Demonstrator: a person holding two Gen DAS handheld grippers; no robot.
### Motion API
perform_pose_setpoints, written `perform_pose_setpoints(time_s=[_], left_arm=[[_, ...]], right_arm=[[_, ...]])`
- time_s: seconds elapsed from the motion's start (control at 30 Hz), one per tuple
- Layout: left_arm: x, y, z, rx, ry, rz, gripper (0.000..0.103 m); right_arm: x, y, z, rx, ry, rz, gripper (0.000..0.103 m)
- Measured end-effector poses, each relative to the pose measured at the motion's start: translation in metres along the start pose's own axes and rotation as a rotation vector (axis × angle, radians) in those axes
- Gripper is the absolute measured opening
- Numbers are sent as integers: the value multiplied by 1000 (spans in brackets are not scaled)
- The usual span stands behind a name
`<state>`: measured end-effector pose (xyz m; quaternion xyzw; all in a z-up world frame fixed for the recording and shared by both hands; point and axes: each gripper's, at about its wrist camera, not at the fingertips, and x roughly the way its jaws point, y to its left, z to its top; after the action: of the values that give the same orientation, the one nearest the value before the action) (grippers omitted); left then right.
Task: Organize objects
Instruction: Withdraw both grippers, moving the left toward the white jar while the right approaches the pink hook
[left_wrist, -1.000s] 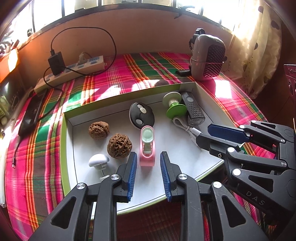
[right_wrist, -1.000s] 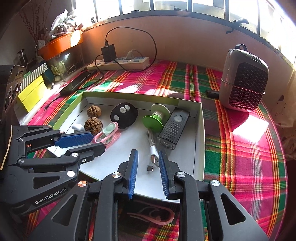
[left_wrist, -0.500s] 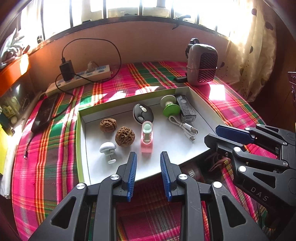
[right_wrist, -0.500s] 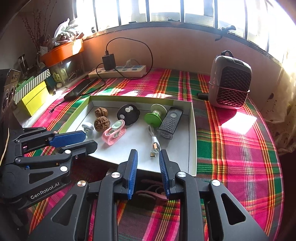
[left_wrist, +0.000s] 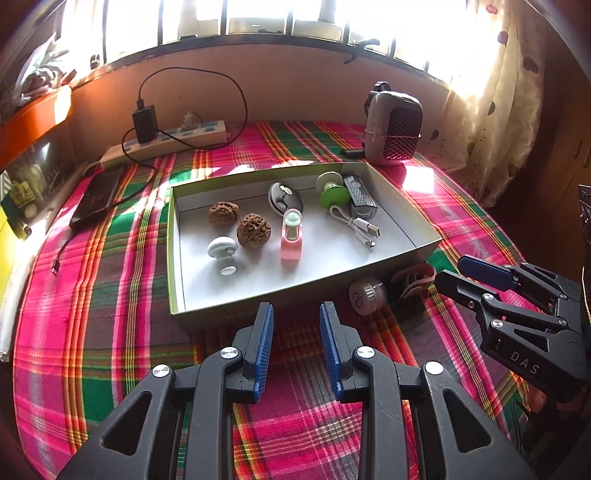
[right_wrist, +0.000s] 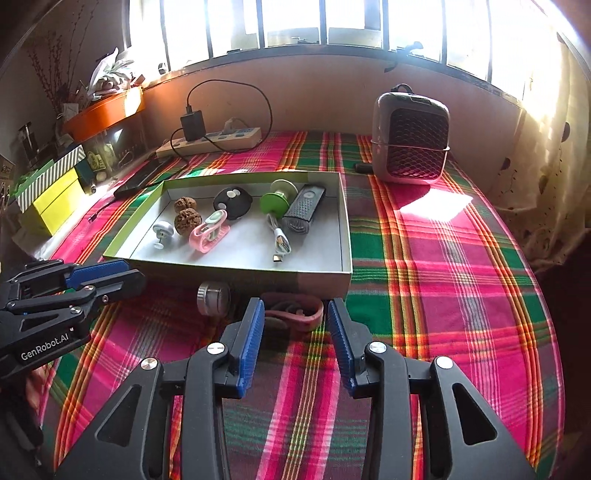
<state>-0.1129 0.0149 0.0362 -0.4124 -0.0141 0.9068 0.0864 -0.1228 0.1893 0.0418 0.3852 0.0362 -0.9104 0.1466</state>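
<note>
A shallow green-edged white box sits on the plaid cloth. It holds two walnuts, a white knob, a pink clip device, a black oval remote, a green spool, a grey device and a USB cable. A small round cap and a pink band lie on the cloth before the box. My left gripper and right gripper are open and empty, both in front of the box.
A small grey heater stands at the back right. A power strip with a charger and a dark phone lie at the back left. Yellow and striped boxes stand at the left edge. A curtain hangs at the right.
Both grippers have drawn back toward me from over the box, so the whole box, the cap and the pink band now show. Both stayed open.
</note>
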Motion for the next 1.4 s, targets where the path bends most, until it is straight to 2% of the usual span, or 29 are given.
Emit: perform_pose_setpoints(time_s=[0.2,0.3,0.37,0.47,0.67,0.97,1.07,1.4], left_arm=[[-2,3,-11,-11,15,-10,24],[1,3,-14,-11,30,-21,24],[4,2,-15,-8,40,-40,24],[6,0,-16,-9,47,-68,24],[12,-2,-16,-7,62,-71,25],[19,-6,-11,11,76,-79,25],[20,-6,-10,11,79,-78,25],[23,-6,-9,4,81,-70,25]], right_arm=[[-1,-2,-14,8,16,-28,39],[0,-3,-18,16,24,-37,45],[3,-3,-20,15,34,-38,45],[5,-3,-19,19,33,-27,45],[16,-3,-10,-5,34,-10,46],[27,-12,5,8,29,66,46],[29,-14,6,0,42,124,46],[19,-3,-6,-128,76,219,46]])
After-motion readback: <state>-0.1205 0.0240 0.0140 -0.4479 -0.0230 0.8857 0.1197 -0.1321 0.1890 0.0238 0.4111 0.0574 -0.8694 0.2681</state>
